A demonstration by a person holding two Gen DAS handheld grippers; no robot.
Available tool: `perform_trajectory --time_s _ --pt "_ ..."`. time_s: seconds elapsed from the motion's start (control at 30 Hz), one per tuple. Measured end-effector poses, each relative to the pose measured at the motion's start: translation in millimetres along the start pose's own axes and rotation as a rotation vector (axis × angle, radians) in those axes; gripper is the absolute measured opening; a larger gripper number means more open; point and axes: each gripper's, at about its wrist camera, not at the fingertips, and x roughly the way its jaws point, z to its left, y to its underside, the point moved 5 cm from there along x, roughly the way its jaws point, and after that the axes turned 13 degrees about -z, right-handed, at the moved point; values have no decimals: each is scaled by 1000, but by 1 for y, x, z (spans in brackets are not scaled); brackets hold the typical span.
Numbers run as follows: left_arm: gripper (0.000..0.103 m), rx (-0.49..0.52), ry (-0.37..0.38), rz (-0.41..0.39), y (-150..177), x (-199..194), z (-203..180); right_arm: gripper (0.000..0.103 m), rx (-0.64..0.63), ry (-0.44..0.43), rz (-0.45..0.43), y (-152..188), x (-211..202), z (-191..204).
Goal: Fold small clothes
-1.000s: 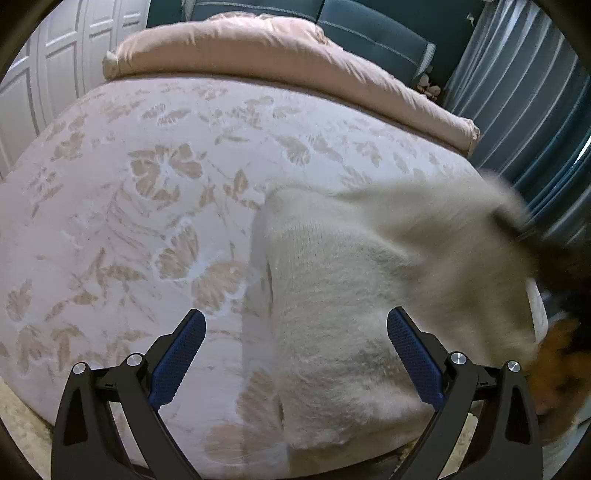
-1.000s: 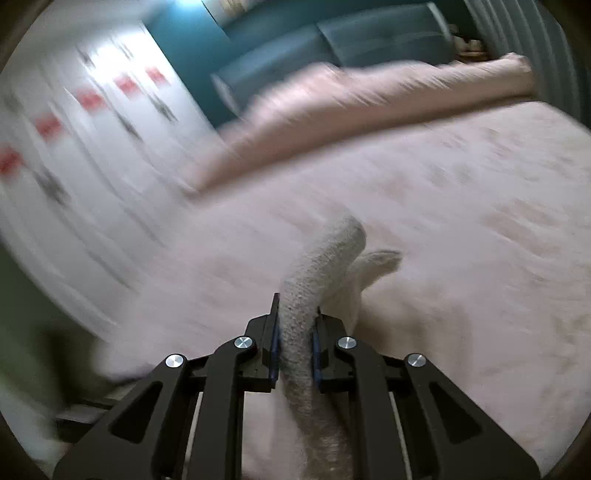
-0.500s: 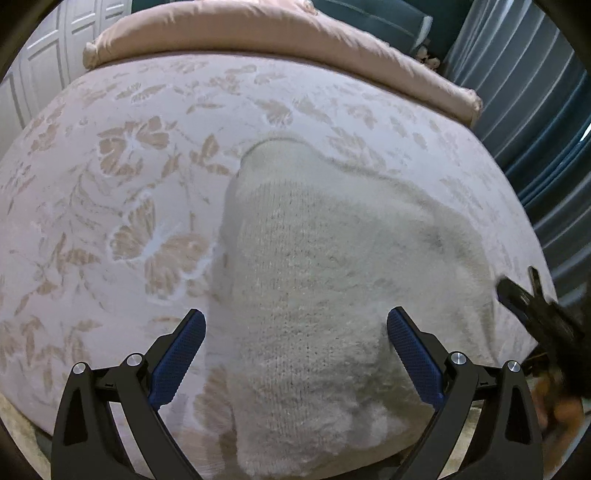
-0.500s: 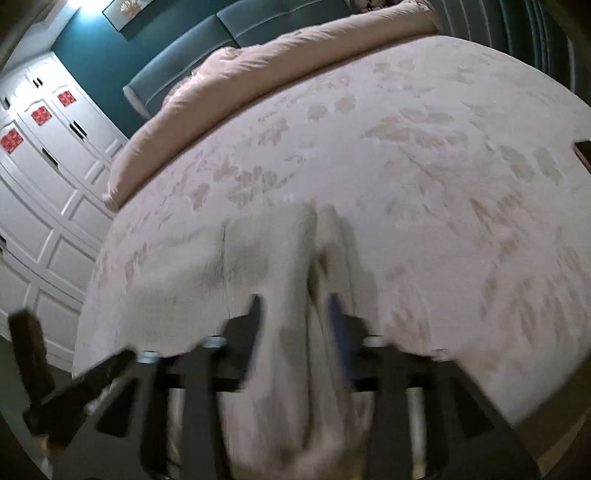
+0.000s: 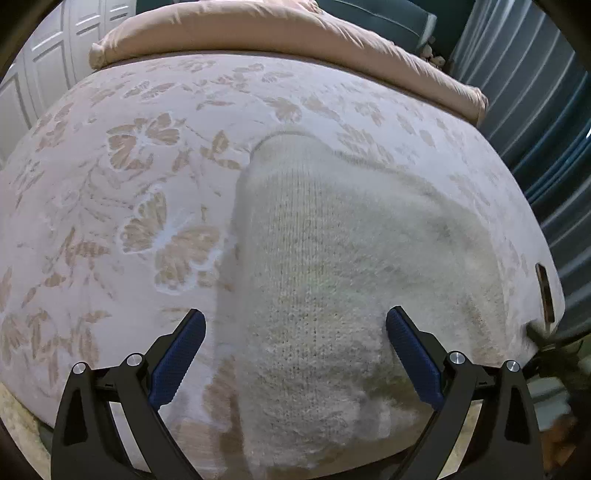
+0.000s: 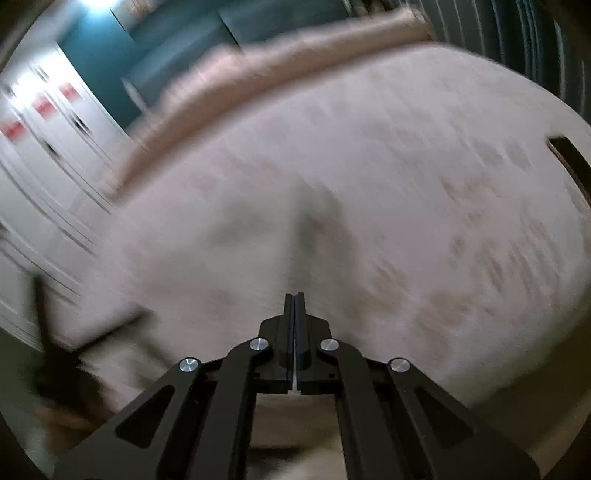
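A cream knitted garment lies flat on the pink floral bed, reaching the near edge. My left gripper is open, its blue pads spread above the garment's near part, holding nothing. In the blurred right wrist view the garment shows as a pale patch on the bed. My right gripper is shut with nothing between its fingers, held above the garment's near edge. Its dark tip shows at the far right of the left wrist view.
A folded pink duvet lies along the far side of the bed. White wardrobe doors stand to the left, blue curtains to the right. A small dark object lies at the bed's right edge.
My right gripper let go of the garment, which dropped flat onto the bed, then closed empty and pulled back. My left gripper stayed open over the garment.
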Motion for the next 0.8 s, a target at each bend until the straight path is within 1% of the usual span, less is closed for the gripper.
perform_trajectory --time_s 0.03,0.07,0.1,0.13,0.2,0.23,0.27,0.3,0.33,0.43,0.53,0.57,0.67,0.73,0.8 --pt "96 -8 -2 11 2 2 0 0 -3 77 60 12 13 -13" --pt "96 -21 3 17 3 3 0 0 19 103 90 20 17 -20" --pt "96 -29 12 15 2 1 -1 1 72 38 86 21 12 -22" --pt "96 -25 14 9 1 -1 -1 4 105 -5 57 18 3 -23" --pt "96 -8 15 -1 -2 -5 0 42 121 -19 3 6 -11 -23" --pt "96 -13 21 -3 -4 -6 1 81 118 -24 -17 0 -14 -21" --pt "96 -28 29 -1 -6 -6 3 87 117 -36 -45 -5 -16 -20" --pt "96 -51 42 5 -8 -5 6 87 107 -48 -62 -11 -16 -17" --pt "96 -74 55 12 -10 -5 8 88 100 -55 -50 -12 -11 -13" --pt "96 -145 81 23 -14 -5 21 89 67 -74 -3 -16 11 -4" --pt "96 -173 76 48 -13 4 34 90 74 -98 71 -6 44 4" --pt "96 -179 85 60 -11 8 35 89 87 -118 89 -4 51 6" --pt "97 -198 134 100 -7 24 29 91 100 -127 114 3 66 12" --pt "98 -179 154 118 -4 36 18 91 93 -123 110 4 73 15" --pt "98 -167 172 139 -2 47 7 92 109 -137 102 1 79 17"
